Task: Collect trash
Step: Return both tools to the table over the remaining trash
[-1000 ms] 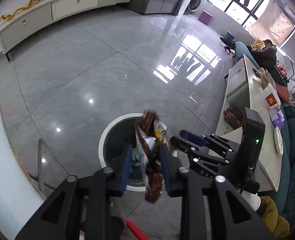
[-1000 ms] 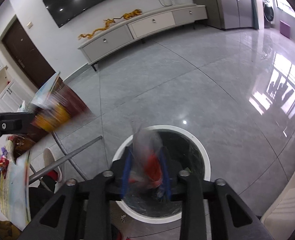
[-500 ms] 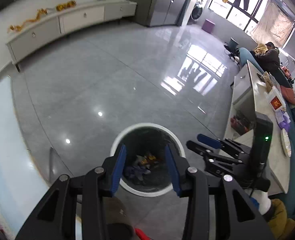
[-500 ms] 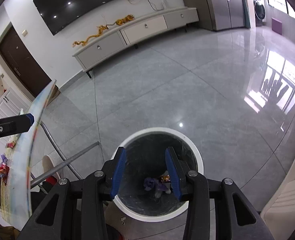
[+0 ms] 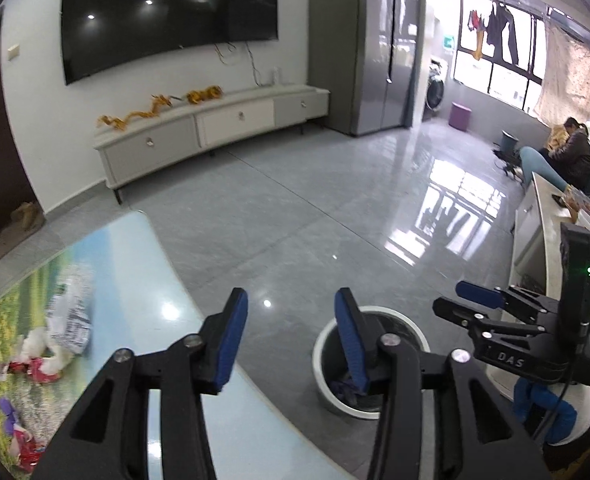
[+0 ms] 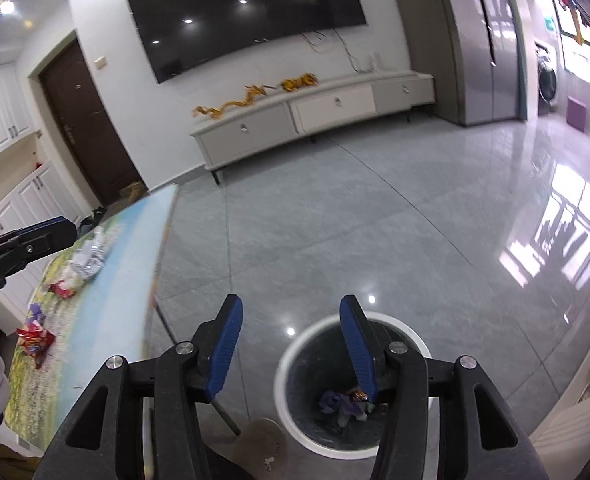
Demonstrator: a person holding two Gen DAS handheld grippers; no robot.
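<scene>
Wrappers (image 6: 345, 402) lie at the bottom of the bin (image 6: 295, 344) on the floor; more trash (image 5: 51, 344) sits on the table (image 5: 143, 280) to its left. Left gripper (image 5: 291, 336) and right gripper (image 6: 293, 344) hang above, jaws partway apart and opening, nothing between them.

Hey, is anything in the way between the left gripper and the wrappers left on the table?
Nothing visible. The left gripper, fingers empty and opening, has clear space to the wrappers on the table.
</scene>
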